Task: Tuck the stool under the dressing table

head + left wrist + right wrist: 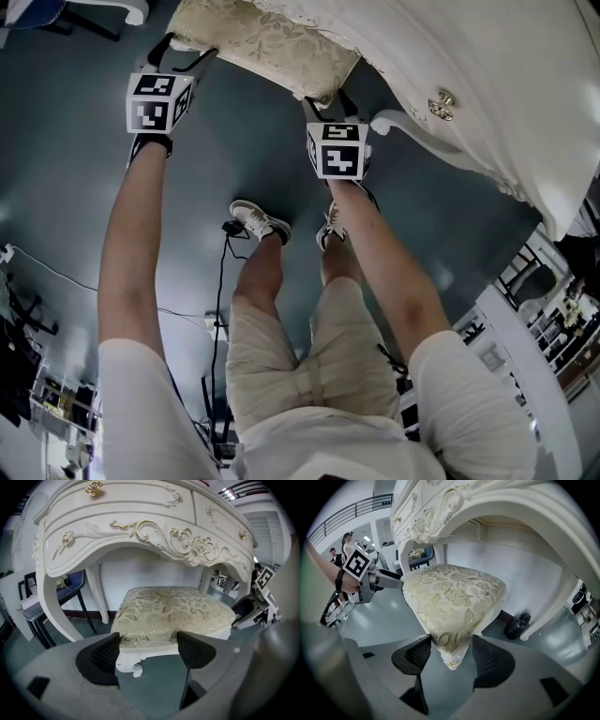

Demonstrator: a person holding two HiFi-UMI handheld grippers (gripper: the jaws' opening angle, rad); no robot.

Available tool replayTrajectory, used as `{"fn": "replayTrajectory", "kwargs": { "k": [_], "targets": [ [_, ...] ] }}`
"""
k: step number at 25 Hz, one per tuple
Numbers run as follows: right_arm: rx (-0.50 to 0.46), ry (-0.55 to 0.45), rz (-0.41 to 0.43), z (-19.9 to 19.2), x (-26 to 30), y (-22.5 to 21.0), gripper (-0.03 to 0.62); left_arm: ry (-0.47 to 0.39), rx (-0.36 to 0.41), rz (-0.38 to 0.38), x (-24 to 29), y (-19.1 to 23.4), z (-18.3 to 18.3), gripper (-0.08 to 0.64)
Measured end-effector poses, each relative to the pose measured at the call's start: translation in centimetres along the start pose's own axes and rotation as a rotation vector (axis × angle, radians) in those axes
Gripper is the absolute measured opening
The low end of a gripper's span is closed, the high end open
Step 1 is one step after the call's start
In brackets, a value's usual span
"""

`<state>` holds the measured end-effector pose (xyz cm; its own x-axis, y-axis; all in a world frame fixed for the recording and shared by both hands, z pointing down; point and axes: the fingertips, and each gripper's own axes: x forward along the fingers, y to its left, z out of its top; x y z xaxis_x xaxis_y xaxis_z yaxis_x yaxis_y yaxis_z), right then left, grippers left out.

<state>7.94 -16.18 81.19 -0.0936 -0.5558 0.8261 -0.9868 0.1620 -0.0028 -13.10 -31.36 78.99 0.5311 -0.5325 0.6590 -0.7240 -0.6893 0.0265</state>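
Black ribbed pads of the right tongs pinch one near corner of the stool, with the cushion and carved tip wedged between them. The left tongs stand wide, pads against the other near corner, and appear to grip it too. The stool stands on the floor at the table opening, its far part under the arch and its near corners out in front.

To finish well, I would push both corners evenly and level. That sends the seat straight between the legs and under the carved apron, with no twist to knock a leg.

The table's drawers are closed, so their contents are hidden. A dark jar stands by a far leg, and I cannot tell what it holds.
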Motion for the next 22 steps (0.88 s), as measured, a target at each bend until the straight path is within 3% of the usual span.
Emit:
{"fn": "replayTrajectory", "kwargs": {
  "k": [22],
  "targets": [
    [0.007, -0.026, 0.004, 2.0, 1.2, -2.2, 0.282, -0.008, -0.021, 0.016, 2.5, 0.5, 2.3, 0.377]
  ]
}}
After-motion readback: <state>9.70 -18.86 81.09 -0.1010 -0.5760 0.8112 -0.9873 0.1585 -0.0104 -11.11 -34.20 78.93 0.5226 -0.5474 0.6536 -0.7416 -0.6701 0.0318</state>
